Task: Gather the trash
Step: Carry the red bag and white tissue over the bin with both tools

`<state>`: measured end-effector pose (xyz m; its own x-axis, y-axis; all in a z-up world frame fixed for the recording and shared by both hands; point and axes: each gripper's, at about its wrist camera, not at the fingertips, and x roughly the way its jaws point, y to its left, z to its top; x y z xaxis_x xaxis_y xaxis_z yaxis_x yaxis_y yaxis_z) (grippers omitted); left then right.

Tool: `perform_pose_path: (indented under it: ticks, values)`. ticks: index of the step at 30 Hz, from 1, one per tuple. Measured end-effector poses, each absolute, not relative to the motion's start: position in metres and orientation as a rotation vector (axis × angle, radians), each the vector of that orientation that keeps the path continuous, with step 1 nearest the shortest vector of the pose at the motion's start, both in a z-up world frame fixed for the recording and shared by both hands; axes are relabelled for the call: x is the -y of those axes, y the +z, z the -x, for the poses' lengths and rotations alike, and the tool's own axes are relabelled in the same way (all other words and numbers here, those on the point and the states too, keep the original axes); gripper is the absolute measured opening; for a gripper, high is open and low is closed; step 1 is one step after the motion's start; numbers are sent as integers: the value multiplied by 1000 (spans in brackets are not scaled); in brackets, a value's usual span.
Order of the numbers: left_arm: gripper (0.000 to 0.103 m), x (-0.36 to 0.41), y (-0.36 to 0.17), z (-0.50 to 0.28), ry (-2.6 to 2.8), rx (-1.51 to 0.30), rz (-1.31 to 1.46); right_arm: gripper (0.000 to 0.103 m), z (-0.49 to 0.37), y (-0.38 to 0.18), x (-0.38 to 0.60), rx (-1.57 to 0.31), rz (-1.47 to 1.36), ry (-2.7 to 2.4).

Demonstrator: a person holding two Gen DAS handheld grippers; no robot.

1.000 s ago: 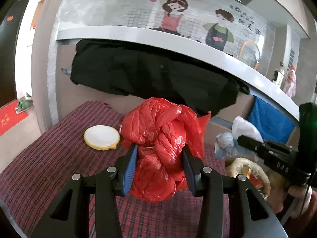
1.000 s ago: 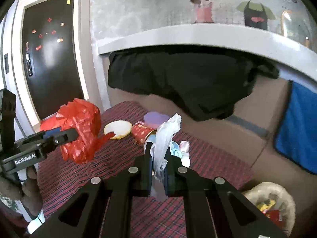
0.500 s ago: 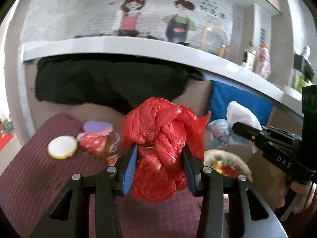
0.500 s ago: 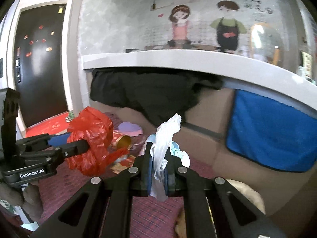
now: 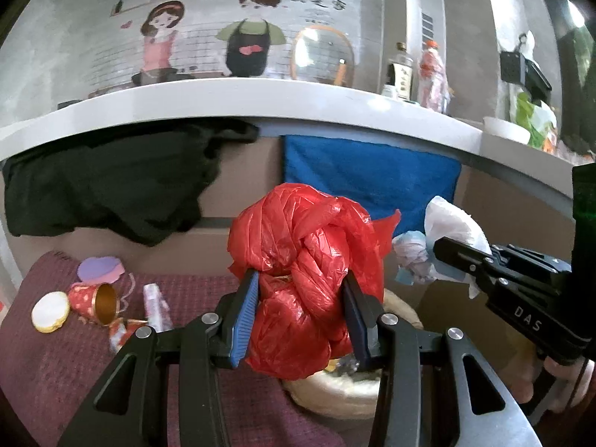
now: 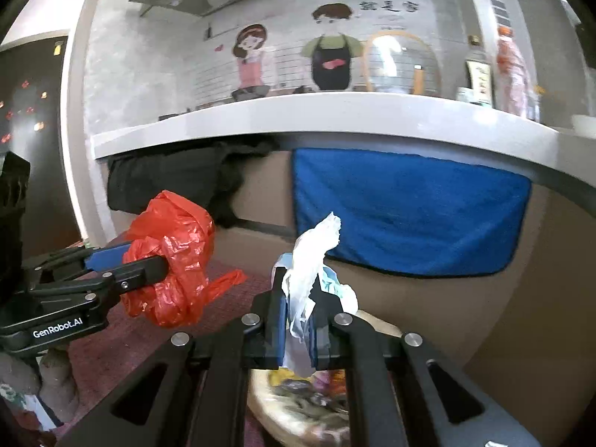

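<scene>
Carry step: left gripper (image 5: 300, 311) clamping red bag (image 5: 309, 279), right gripper (image 6: 298, 320) pinching white wrapper (image 6: 309, 260); next, release over basket (image 5: 335, 391).

Crinkled glossy red plastic bag (image 5: 305, 279); thin crumpled white tissue (image 6: 309, 272); fuzzy blue cloth (image 6: 406, 219); woven maroon checked cloth on surface (image 5: 48, 357).

A: How is the left gripper (image 5: 300, 311)?

B: Its jaws stand wide apart, and both blue pads press on the red bag (image 5: 309, 283). It points forward and a little down.

A: And the right gripper (image 6: 298, 316)?

B: Almost fully closed, pinching the white wad (image 6: 311, 257). In the left view it comes in from 3 o'clock, with a hand (image 5: 558, 376) under its body.
</scene>
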<state>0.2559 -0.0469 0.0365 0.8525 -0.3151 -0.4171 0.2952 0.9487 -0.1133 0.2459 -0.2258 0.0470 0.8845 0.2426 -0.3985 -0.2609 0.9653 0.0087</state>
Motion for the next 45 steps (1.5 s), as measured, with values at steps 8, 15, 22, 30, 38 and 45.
perform_pose_path:
  ticks: [8, 15, 22, 30, 38, 45]
  values:
    - [44, 85, 24, -266, -330, -473, 15, 8, -247, 32, 261, -407, -5, 236]
    - [44, 100, 9, -274, -332, -500, 9, 8, -254, 18, 276, -426, -43, 227]
    - [44, 105, -5, -286, -341, -524, 17, 8, -263, 5, 280, -450, -53, 222]
    - [44, 103, -23, -303, -340, -569, 54, 8, -276, -11, 281, -491, -55, 217]
    - [44, 101, -43, -319, -347, -630, 91, 8, -286, -23, 281, -515, -60, 215]
    - [44, 106, -53, -326, -351, -649, 91, 8, -296, -34, 281, -541, -63, 217]
